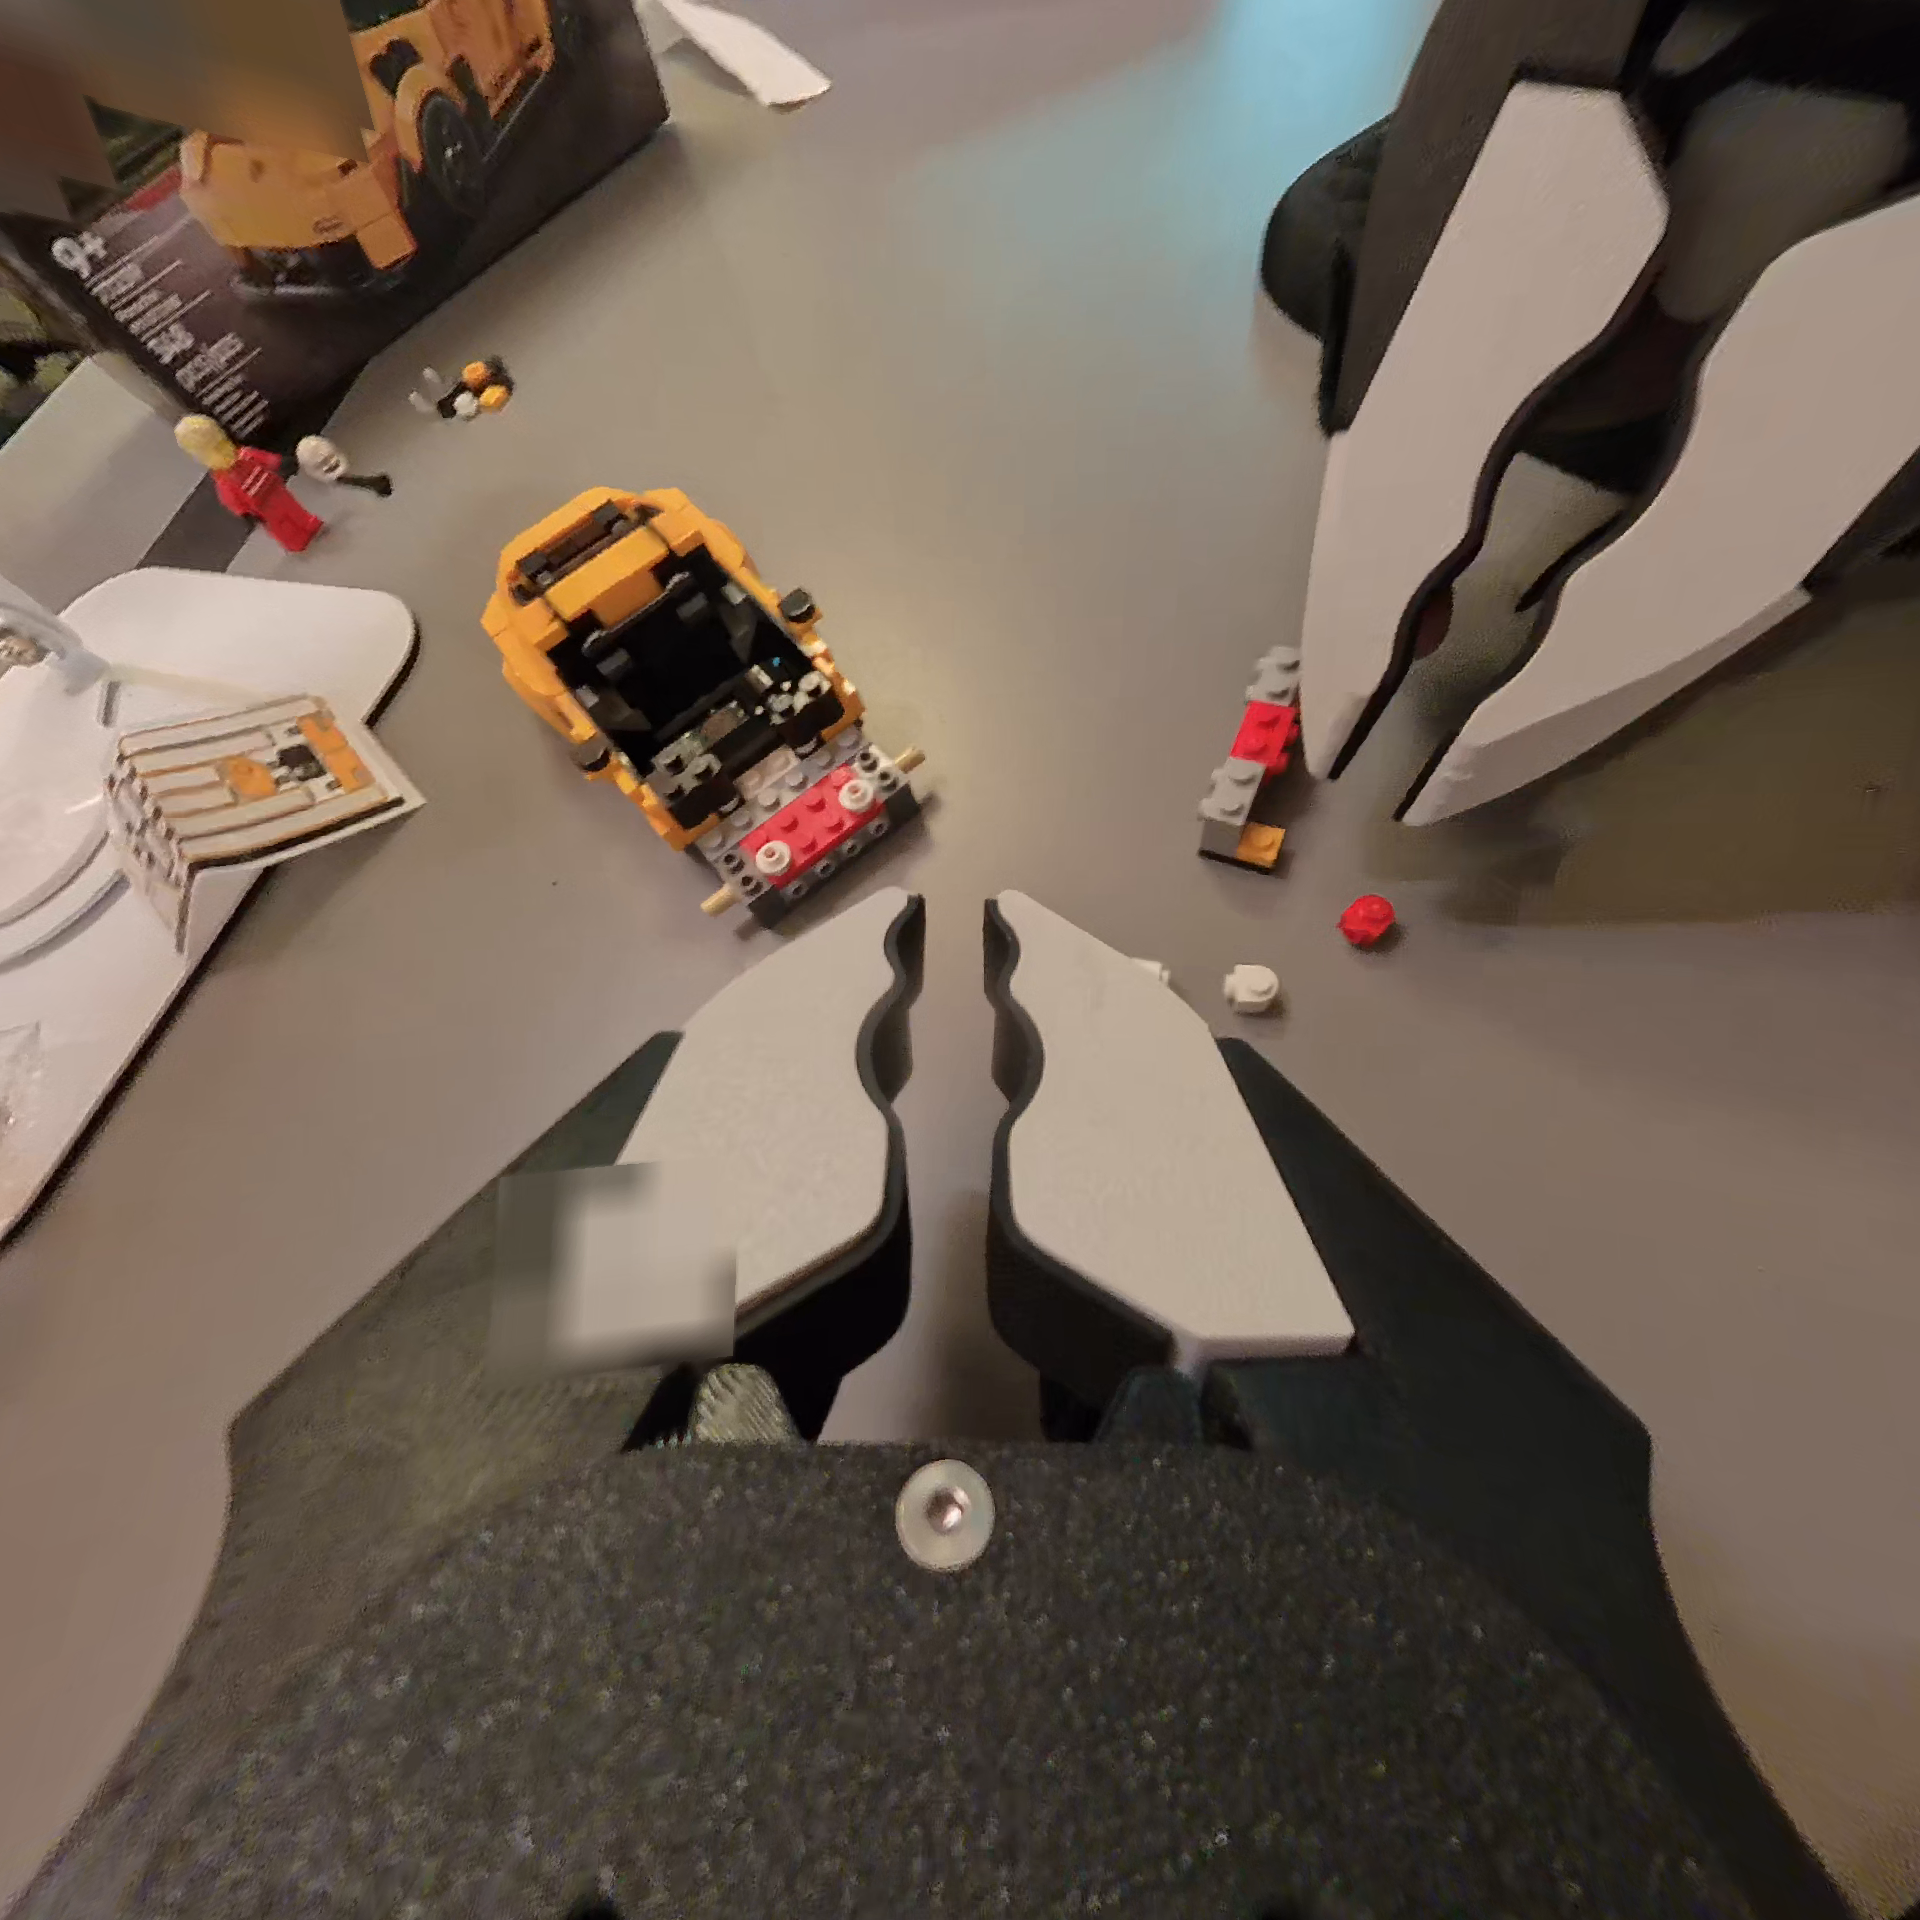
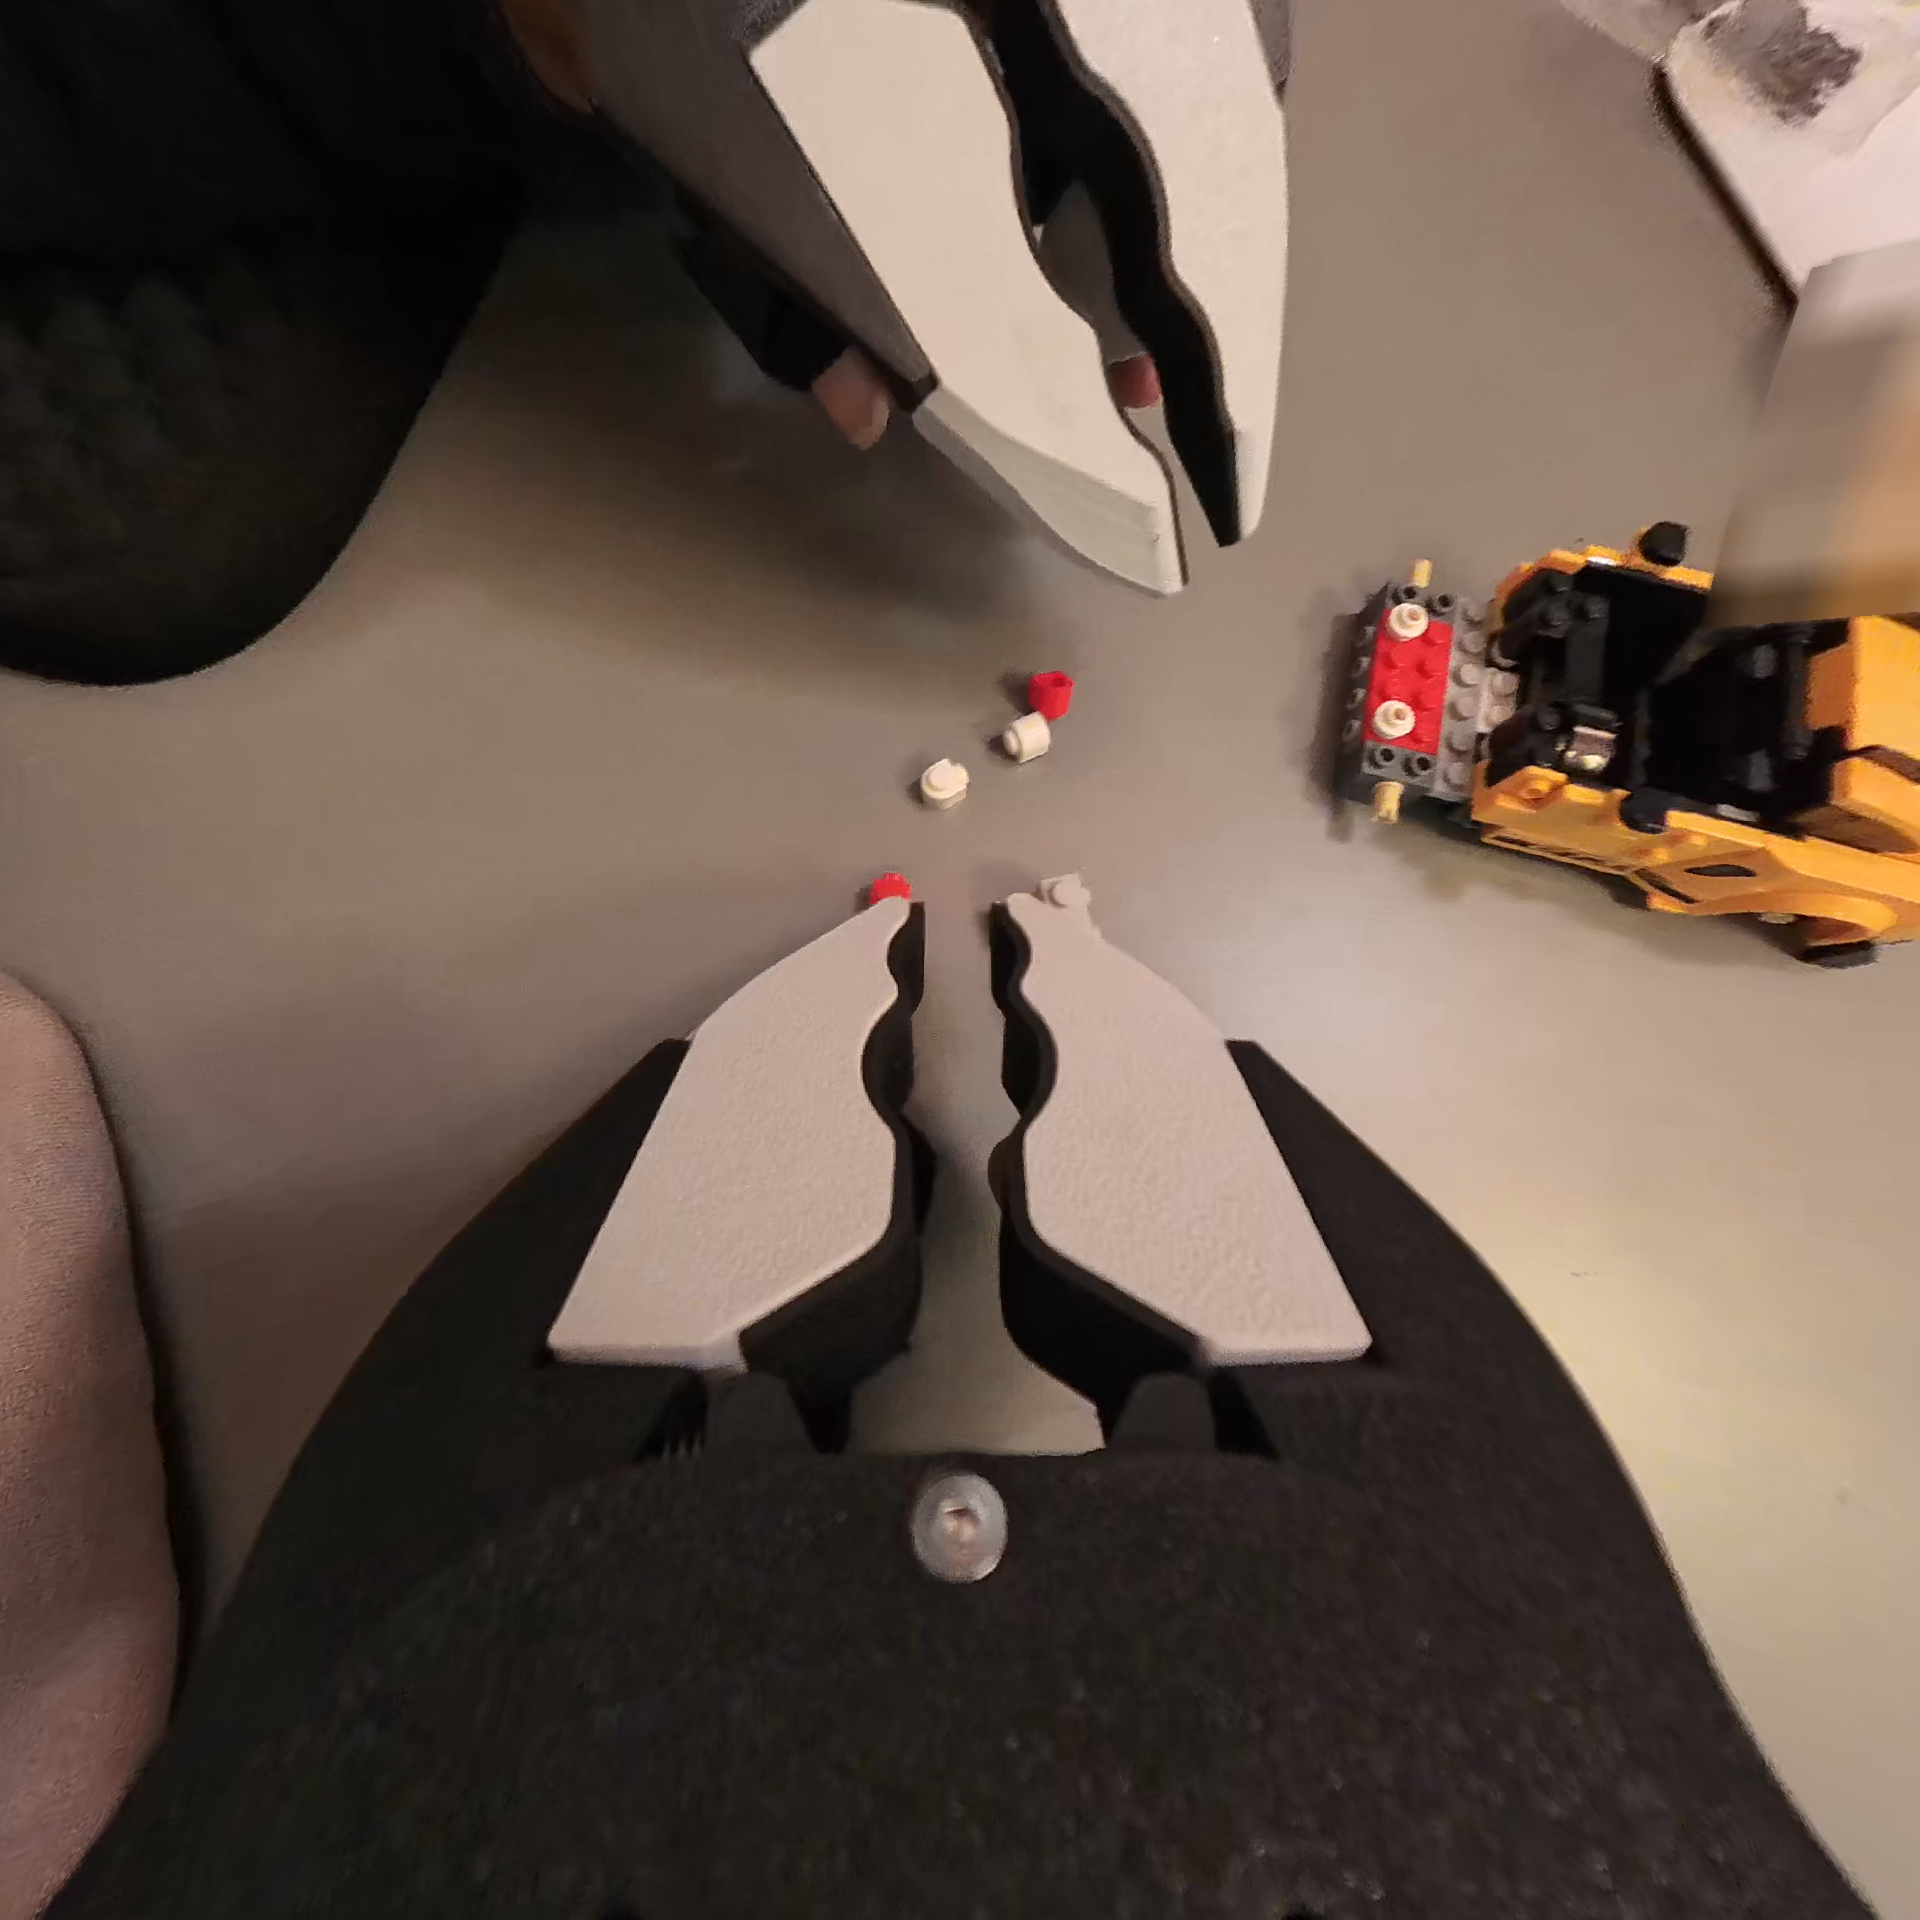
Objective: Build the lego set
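My right claw [image 2: 953,909] hangs slightly spread, empty, tips beside the grey-red brick strip [image 1: 1252,764], whose long axis runs alongside them. My left claw [image 1: 953,909], likewise parted, faces the orange car [image 1: 670,681] farther off on the desk [image 1: 1039,416].

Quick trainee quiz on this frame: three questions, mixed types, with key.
1. True or false: the left gripper holds a brick between its jaws.
2. What sits on the unfinished end of the orange car? A) blue plate B) red plate C) green plate
3. How many white round pieces lie loose ahead of the right gripper?

Key: 1 false, jaws empty; 2 B; 3 two.
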A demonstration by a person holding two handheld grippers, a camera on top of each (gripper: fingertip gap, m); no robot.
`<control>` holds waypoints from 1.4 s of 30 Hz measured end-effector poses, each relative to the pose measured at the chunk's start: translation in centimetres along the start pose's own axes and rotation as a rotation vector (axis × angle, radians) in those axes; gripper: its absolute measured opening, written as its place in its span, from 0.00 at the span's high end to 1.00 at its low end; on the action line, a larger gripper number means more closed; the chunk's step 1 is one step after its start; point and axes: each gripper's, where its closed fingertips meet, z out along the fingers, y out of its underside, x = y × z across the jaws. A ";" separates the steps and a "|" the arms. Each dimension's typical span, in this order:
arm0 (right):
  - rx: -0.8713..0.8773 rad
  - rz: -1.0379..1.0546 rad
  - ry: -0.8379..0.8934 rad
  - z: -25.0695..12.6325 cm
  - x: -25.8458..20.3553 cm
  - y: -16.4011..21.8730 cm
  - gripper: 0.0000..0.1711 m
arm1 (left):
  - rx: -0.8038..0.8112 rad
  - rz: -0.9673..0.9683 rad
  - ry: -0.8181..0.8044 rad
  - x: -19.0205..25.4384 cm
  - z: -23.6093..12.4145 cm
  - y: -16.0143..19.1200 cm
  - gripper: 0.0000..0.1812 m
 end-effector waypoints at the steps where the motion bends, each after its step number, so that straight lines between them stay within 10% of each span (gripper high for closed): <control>1: -0.001 -0.004 0.009 0.0 0.2 -0.2 0.93 | -0.005 -0.011 -0.005 -0.2 0.0 0.1 0.95; 22: -0.270 -0.208 -0.129 4.8 1.9 -1.8 0.96 | -0.013 -0.048 -0.069 -1.7 -0.5 0.4 0.96; 32: 0.417 0.374 -0.422 -4.1 4.3 -8.0 0.96 | 0.368 0.092 -0.076 0.5 -4.0 -6.9 0.94; 42: 0.670 0.735 -0.761 -7.1 2.0 -10.5 0.96 | 0.474 0.244 -0.201 2.8 -5.1 -10.4 0.93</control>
